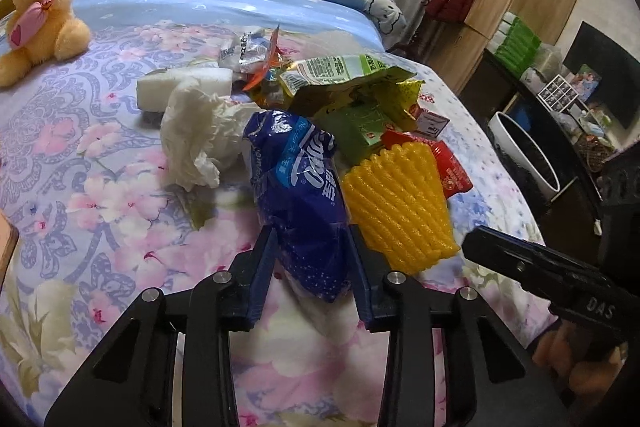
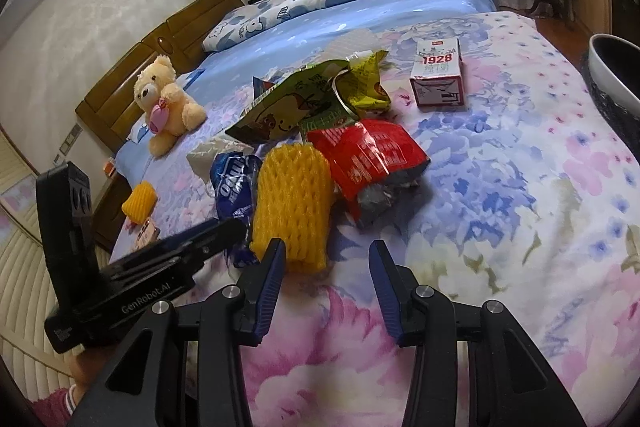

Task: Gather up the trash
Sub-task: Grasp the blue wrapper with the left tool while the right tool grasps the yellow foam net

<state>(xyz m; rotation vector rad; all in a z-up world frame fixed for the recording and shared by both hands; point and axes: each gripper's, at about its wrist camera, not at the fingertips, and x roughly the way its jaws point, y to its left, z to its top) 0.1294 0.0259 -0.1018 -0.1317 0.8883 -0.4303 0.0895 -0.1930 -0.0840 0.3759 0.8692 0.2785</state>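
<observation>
A heap of trash lies on the flowered bedspread (image 1: 100,207). My left gripper (image 1: 310,231) is shut on the near end of a blue plastic wrapper (image 1: 296,179), with a pad pressed on each side. A yellow foam net (image 1: 396,203) lies right beside the wrapper. In the right wrist view my right gripper (image 2: 327,247) stands open. The near end of the yellow foam net (image 2: 292,203) reaches between its fingers and touches only the left pad. A red wrapper (image 2: 368,155) lies just beyond, and the blue wrapper (image 2: 232,187) is to the left.
Also in the heap are a crumpled tissue (image 1: 192,131), a white foam block (image 1: 160,87), green snack bags (image 1: 344,67) and a small "1928" carton (image 2: 440,75). A white bin with a black liner (image 1: 520,147) stands off the bed's right edge. A teddy bear (image 1: 44,3) sits far left.
</observation>
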